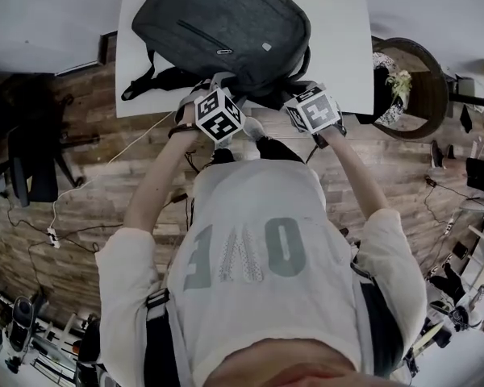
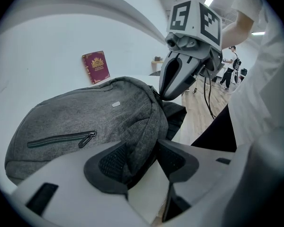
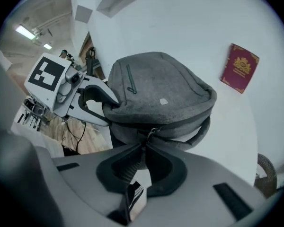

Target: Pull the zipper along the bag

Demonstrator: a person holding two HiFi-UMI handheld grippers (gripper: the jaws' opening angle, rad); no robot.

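Note:
A grey backpack [image 1: 226, 22] lies on the white table [image 1: 145, 63], its near edge toward me. My left gripper [image 1: 215, 85] grips that edge: in the left gripper view its pads [image 2: 114, 162] pinch a fold of the bag's grey fabric [image 2: 142, 136]. My right gripper [image 1: 297, 95] is at the same edge, further right. In the right gripper view its jaws [image 3: 143, 148] are shut on the main zipper's pull [image 3: 151, 132], just below the bag's [image 3: 161, 89] seam. Each gripper shows in the other's view: left gripper [image 3: 97, 103], right gripper [image 2: 169, 91].
A red book [image 2: 96, 66] [image 3: 239, 68] lies on the table beyond the bag. The bag's front pocket zipper [image 2: 87, 138] is closed. A round basket with a plant [image 1: 411, 79] stands right of the table, and a dark chair [image 1: 32, 160] and cables are on the wooden floor at left.

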